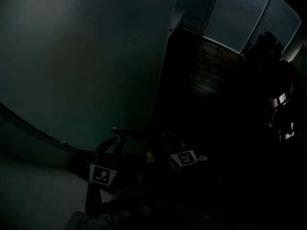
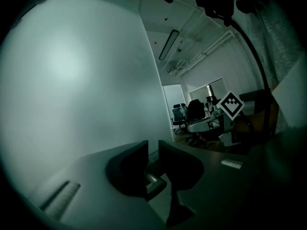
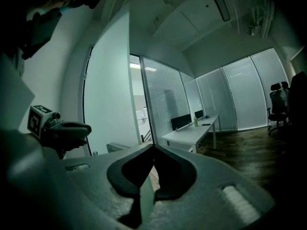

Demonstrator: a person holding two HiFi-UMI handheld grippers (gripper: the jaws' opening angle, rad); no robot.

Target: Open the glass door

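My left gripper (image 2: 153, 143) is clamping the metal handle (image 2: 154, 181) of the glass door (image 2: 72, 80) | my right gripper (image 3: 153, 147) is hanging to its right, jaws together.

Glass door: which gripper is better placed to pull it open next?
Left. The left gripper has the metal handle between its nearly closed jaws, right at the glass door. The right gripper has its jaws shut on nothing and points past the door into the room.
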